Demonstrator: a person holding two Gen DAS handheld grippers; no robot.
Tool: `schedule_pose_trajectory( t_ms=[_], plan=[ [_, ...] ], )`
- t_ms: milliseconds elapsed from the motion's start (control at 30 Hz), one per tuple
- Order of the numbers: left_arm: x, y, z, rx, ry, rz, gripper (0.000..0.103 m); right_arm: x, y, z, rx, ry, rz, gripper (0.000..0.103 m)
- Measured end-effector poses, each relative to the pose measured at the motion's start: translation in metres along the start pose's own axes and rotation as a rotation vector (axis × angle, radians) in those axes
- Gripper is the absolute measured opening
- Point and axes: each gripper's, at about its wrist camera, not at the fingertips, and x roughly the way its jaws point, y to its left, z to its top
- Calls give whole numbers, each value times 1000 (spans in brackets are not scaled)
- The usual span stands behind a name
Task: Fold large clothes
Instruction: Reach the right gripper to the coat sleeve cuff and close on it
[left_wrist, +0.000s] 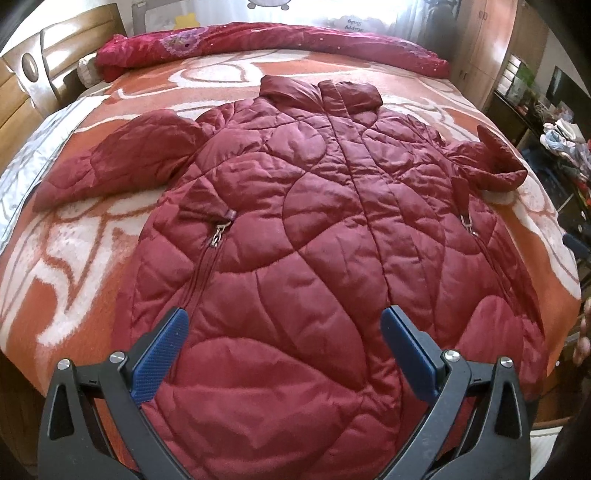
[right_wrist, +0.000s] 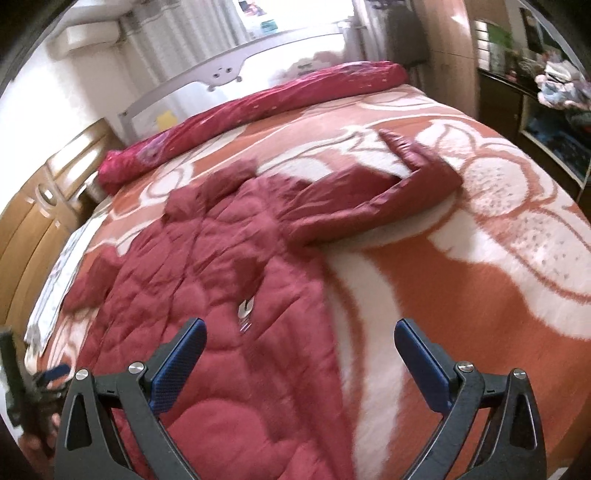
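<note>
A dark red quilted jacket lies spread flat, front up, on the bed, collar at the far end and hem toward me. Its left sleeve stretches out to the left; the right sleeve is bent near the bed's right edge. My left gripper hangs open above the hem, nothing between its blue pads. In the right wrist view the jacket fills the left half and its bent sleeve lies ahead. My right gripper is open over the jacket's right side edge, holding nothing.
An orange and white patterned blanket covers the bed. A rolled red quilt lies along the far edge. Wooden headboard on the left, wardrobe and cluttered shelves on the right. A hand with the other gripper shows at lower left.
</note>
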Motion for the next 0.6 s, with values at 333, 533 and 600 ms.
schedule_pose_trajectory(
  t_ms=[333, 533, 600],
  plan=[
    [22, -3, 23, -4, 76, -14, 103, 53, -51, 84, 22, -1, -117, 89],
    [40, 1, 32, -19, 123, -5, 103, 93, -72, 131, 7, 17, -210, 84],
    [46, 0, 34, -20, 143, 1, 103, 108, -79, 143, -8, 27, -252, 84]
  ],
)
